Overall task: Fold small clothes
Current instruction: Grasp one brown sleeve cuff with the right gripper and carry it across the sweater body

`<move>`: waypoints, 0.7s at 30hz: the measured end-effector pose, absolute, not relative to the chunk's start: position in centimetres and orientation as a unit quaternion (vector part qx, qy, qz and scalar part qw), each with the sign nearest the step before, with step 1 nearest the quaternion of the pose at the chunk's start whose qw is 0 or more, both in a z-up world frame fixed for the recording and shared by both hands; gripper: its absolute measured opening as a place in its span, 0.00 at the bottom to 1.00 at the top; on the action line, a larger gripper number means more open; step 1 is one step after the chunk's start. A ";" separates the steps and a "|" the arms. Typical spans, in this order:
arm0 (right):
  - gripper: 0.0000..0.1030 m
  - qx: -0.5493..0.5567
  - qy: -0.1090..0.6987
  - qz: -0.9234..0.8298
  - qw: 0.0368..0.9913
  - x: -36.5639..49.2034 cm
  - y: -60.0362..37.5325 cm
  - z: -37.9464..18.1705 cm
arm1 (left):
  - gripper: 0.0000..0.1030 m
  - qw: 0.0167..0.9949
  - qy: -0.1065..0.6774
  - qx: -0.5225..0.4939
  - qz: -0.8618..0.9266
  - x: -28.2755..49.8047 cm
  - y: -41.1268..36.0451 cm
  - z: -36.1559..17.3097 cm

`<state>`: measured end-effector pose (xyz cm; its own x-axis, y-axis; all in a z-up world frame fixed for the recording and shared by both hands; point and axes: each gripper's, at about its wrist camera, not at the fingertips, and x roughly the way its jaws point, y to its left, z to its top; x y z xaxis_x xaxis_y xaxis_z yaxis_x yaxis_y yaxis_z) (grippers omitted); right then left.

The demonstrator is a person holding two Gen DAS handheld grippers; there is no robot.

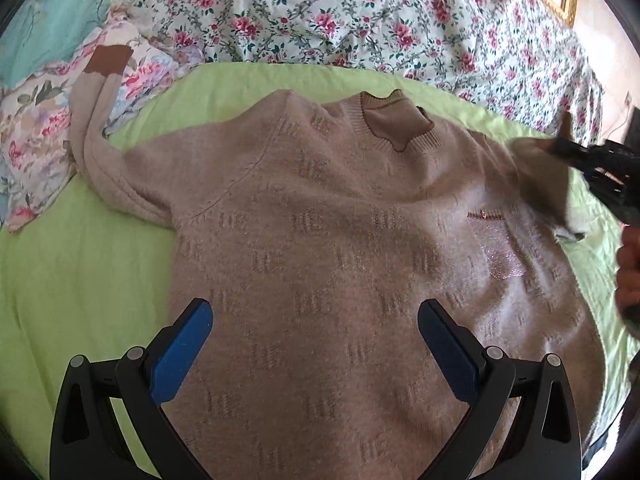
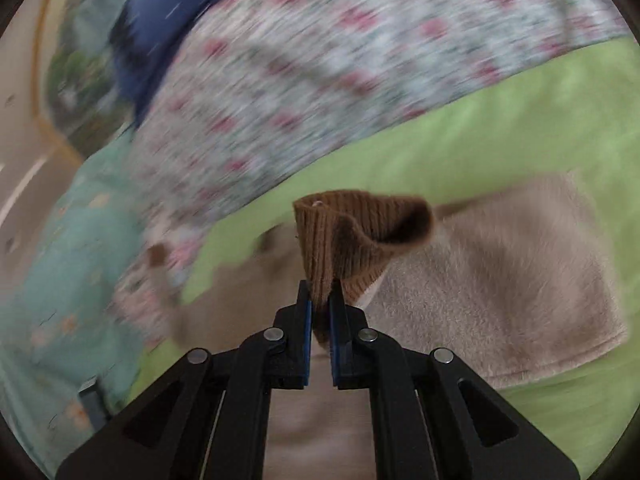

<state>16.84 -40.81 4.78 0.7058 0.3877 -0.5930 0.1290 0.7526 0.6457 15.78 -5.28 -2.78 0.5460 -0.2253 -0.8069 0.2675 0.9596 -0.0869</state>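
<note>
Clamped between the right gripper's (image 2: 320, 300) two blue-padded fingers is the brown ribbed cuff (image 2: 340, 236) of a sweater sleeve, lifted clear of the bedding so its open end flares upward. Behind it, the right wrist view is streaked with motion blur, though a fuzzy beige stretch of sleeve (image 2: 500, 280) shows lying over the lime-green sheet (image 2: 500, 128). From the left wrist view, the left gripper (image 1: 316, 344) hangs above the lower body of the beige sweater (image 1: 320, 220) with its jaws spread wide and nothing between them. That sweater lies flat and face up on the green sheet, its brown collar (image 1: 396, 128) toward the far side. Its other sleeve (image 1: 96, 128) stretches away to the far left, the brown cuff resting on a flowered pillow (image 1: 36, 140). A floral quilt (image 1: 320, 16) is bunched along the far edge of the bed. At the right edge of the left wrist view, the right gripper appears blurred, with pale fabric bunched at its tip.
</note>
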 end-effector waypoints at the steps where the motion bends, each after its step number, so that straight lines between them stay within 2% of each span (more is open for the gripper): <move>1: 0.08 0.340 0.382 0.097 0.853 17.9 -38.4 4.7 | 1.00 0.878 0.456 0.019 -0.143 15.8 -5.0 -2.8; 8: 0.08 0.321 0.438 0.198 0.816 23.6 -26.3 2.1 | 1.00 0.867 0.465 -0.002 -0.180 16.6 -4.4 -3.4; 10: 0.13 0.325 0.454 0.211 0.802 24.4 -24.9 0.9 | 1.00 0.864 0.468 -0.005 -0.188 17.0 -4.7 -3.8; 12: 0.37 0.322 0.471 0.218 0.792 25.1 -23.9 -0.4 | 1.00 0.857 0.474 -0.017 -0.204 17.9 -5.4 -4.4; 13: 0.55 0.327 0.471 0.217 0.790 25.0 -24.0 -0.6 | 1.00 0.850 0.481 -0.027 -0.213 18.8 -5.9 -5.0; 14: 0.59 0.333 0.466 0.216 0.791 24.6 -24.5 -0.8 | 1.00 0.844 0.488 -0.037 -0.219 19.6 -6.3 -5.5; 21: 0.59 0.368 0.414 0.156 0.818 20.2 -32.2 0.8 | 0.98 0.819 0.512 -0.108 -0.235 25.3 -8.5 -7.9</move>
